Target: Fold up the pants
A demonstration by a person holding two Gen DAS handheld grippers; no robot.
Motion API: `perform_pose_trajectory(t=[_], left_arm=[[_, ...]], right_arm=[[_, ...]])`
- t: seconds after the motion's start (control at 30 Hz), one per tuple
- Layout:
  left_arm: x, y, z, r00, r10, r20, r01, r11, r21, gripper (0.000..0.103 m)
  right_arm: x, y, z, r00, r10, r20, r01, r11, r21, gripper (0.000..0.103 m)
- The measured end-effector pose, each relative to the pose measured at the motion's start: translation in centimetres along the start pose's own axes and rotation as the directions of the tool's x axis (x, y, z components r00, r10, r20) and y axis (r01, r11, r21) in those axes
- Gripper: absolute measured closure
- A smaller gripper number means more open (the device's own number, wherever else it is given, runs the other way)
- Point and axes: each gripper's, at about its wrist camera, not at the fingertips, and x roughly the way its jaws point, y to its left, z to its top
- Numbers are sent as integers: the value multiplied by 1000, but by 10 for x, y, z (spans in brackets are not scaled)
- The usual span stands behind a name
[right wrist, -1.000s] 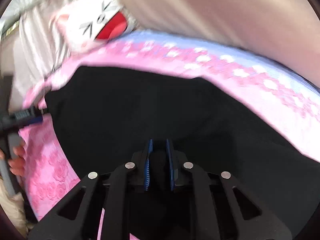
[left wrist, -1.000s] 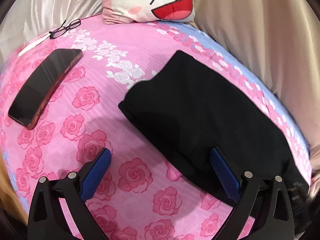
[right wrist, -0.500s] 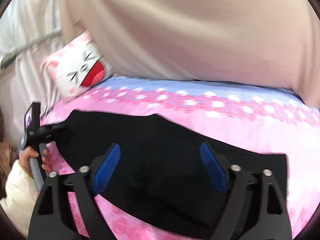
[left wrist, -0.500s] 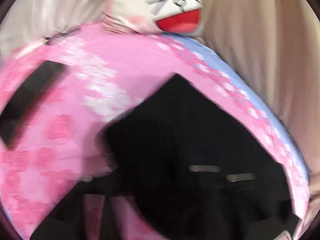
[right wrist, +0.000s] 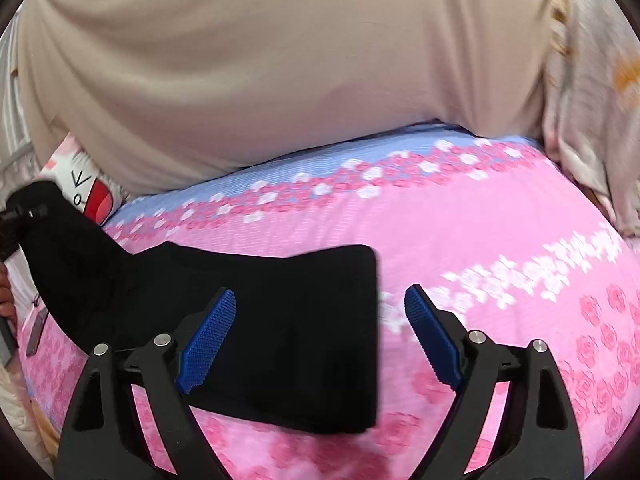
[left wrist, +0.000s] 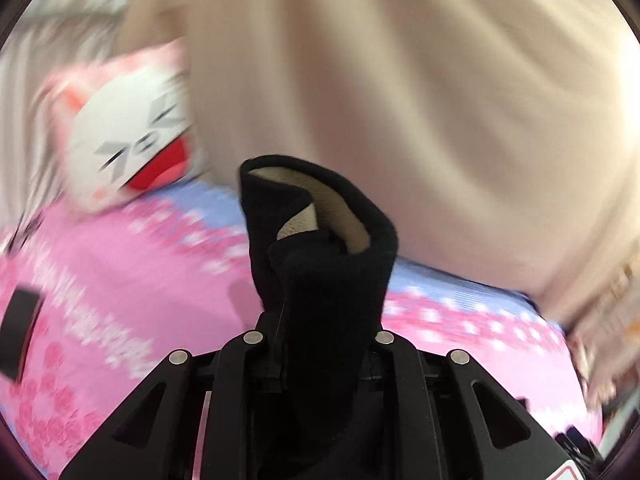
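The black pants (right wrist: 280,320) lie on the pink rose bedsheet (right wrist: 500,240), their right end flat with a straight edge. Their left end is lifted off the bed. My left gripper (left wrist: 320,340) is shut on that lifted end of the pants (left wrist: 320,272), which stands up as a bunch between the jaws and hides the fingertips. It also shows at the far left of the right wrist view (right wrist: 24,216). My right gripper (right wrist: 320,340) is open and empty, hovering over the flat right end of the pants, its blue pads (right wrist: 208,336) spread wide.
A white cat-face pillow (left wrist: 132,144) sits at the head of the bed. A beige curtain (right wrist: 280,60) hangs behind the bed. A dark phone (left wrist: 20,328) lies on the sheet at left. A floral cloth (right wrist: 592,100) is at the right.
My left gripper closed on the pants' left end and lifted it up. My right gripper let go of the pants, opened, and pulled back over the right end.
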Motion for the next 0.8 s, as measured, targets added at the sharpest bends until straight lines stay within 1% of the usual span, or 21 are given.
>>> perform_pose_trajectory(t=[0.07,0.1,0.17,0.23,0.33,0.47,0.53,0.63,0.67,0.73,0.8], left_arm=[[-7,-41,-1,998,-54,14,53,996,72,87],[-10,-67,-4,996,-89,9,87,989,118,87],[-10,-103,-11,990,-141,-12,141,976,168,87],[-10,-142,-27,981,-188,-50,194,956,221,87],[-1,-193,-57,967,-222,-123,249,926,284,87],[16,-248,-107,955,-209,-209,275,888,369,87],[25,-263,-129,952,-188,-243,274,878,393,87],[40,-278,-162,949,-136,-283,254,864,435,87],[45,-280,-170,946,-123,-300,253,861,442,87],[58,-281,-190,933,-98,-347,256,858,446,87],[66,-282,-205,928,-69,-367,246,852,461,87]], right_arm=[[-5,-12,-4,1000,-4,5,4,1000,21,19],[-8,-20,-6,1000,-7,7,7,999,34,19],[-12,-33,-11,1000,-12,9,12,998,57,19],[-17,-48,-15,1000,-17,13,16,997,81,19],[-26,-67,-18,1000,-21,20,19,994,108,19],[-38,-95,-25,999,-26,23,22,988,151,19],[-40,-105,-28,999,-26,19,23,986,165,19],[-39,-118,-35,1000,-24,1,23,983,184,19],[-38,-121,-37,1000,-24,-2,24,982,187,19],[-36,-125,-40,1000,-24,-11,26,981,193,19],[-33,-128,-42,1000,-21,-19,24,980,198,19]])
